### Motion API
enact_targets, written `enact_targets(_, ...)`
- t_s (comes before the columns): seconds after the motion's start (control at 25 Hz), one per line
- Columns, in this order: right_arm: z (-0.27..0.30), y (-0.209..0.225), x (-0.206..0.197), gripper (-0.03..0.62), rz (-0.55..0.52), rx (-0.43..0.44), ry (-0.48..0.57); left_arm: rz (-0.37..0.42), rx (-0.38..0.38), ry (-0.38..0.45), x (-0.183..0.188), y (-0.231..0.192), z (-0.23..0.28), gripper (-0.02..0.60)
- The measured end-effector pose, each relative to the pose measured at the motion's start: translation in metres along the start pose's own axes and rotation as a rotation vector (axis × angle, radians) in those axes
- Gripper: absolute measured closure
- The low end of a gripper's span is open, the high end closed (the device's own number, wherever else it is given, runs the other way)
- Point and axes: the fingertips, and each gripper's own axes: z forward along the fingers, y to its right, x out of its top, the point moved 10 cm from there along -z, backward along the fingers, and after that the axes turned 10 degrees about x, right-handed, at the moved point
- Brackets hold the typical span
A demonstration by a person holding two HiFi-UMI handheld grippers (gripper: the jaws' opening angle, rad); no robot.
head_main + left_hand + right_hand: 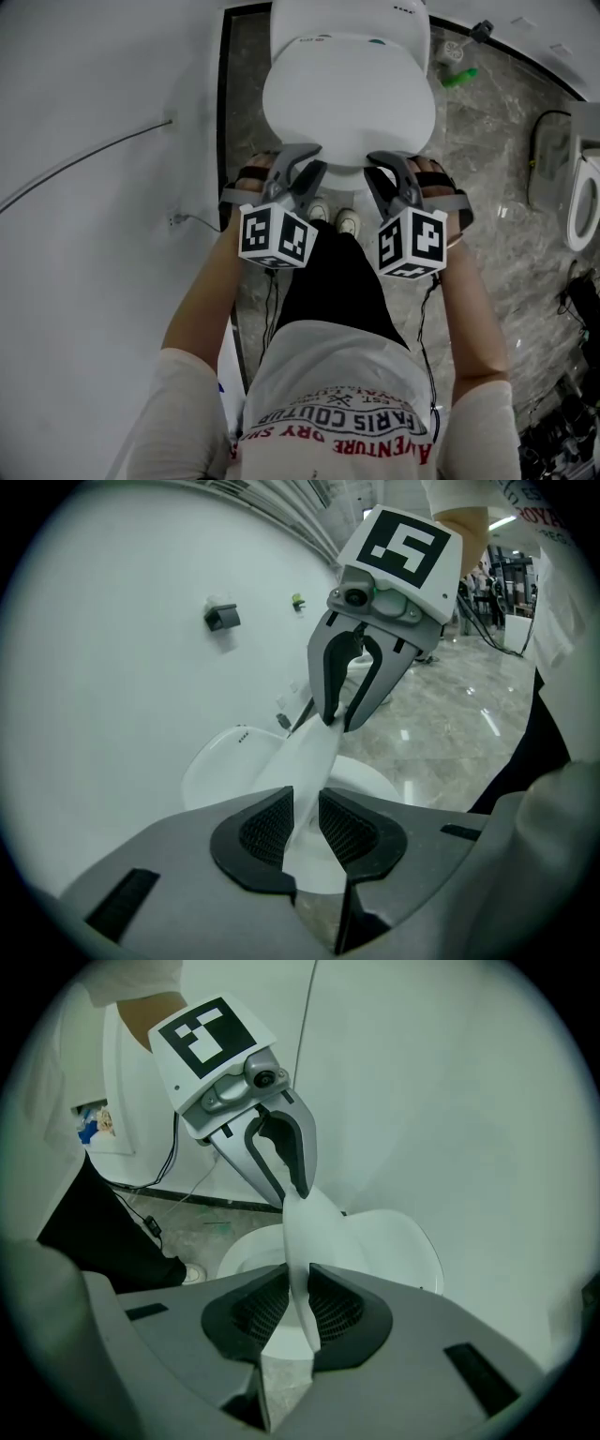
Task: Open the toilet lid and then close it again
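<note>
The white toilet lid [347,103] is held by its front edge, still tilted above the seat in both gripper views. My left gripper [314,173] is at the front left of the lid. In the left gripper view the lid [305,761] runs between the jaws of my left gripper [307,832], which stand a little wider than the edge, so it is open around it. My right gripper [380,173] is at the front right. In the right gripper view my right gripper [298,1312] is shut on the thin lid [314,1232].
The cistern [347,19] stands behind the lid, with a white wall [94,141] close on the left. The person's shoes [333,217] are on the marble floor just before the bowl. A green object [459,77] lies on the floor at the right, and another white fixture [581,206] stands farther right.
</note>
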Motion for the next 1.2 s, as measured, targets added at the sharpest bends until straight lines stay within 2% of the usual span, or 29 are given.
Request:
enact_targets(0.4, 0.046, -0.052, -0.017, 0.548, -0.043, 0.045, -0.085, 0.07, -0.043, -0.044, -0.034, 0.059, 0.012, 0.485)
enact_targets(0.68, 0.077, -0.08, -0.033, 0.542, -0.052, 0.067, -0.094, 0.126, -0.03, -0.06, -0.057, 0.099, 0.024, 0.482)
enact_targets(1.0, 0.117, -0.114, -0.054, 0.54, -0.105, 0.021, -0.133, 0.171, -0.039, -0.083, -0.082, 0.138, 0.045, 0.477)
enact_targets(1.2, 0.138, -0.125, -0.062, 0.539, -0.1, 0.042, -0.151, 0.201, -0.07, -0.102, -0.097, 0.153, 0.057, 0.476)
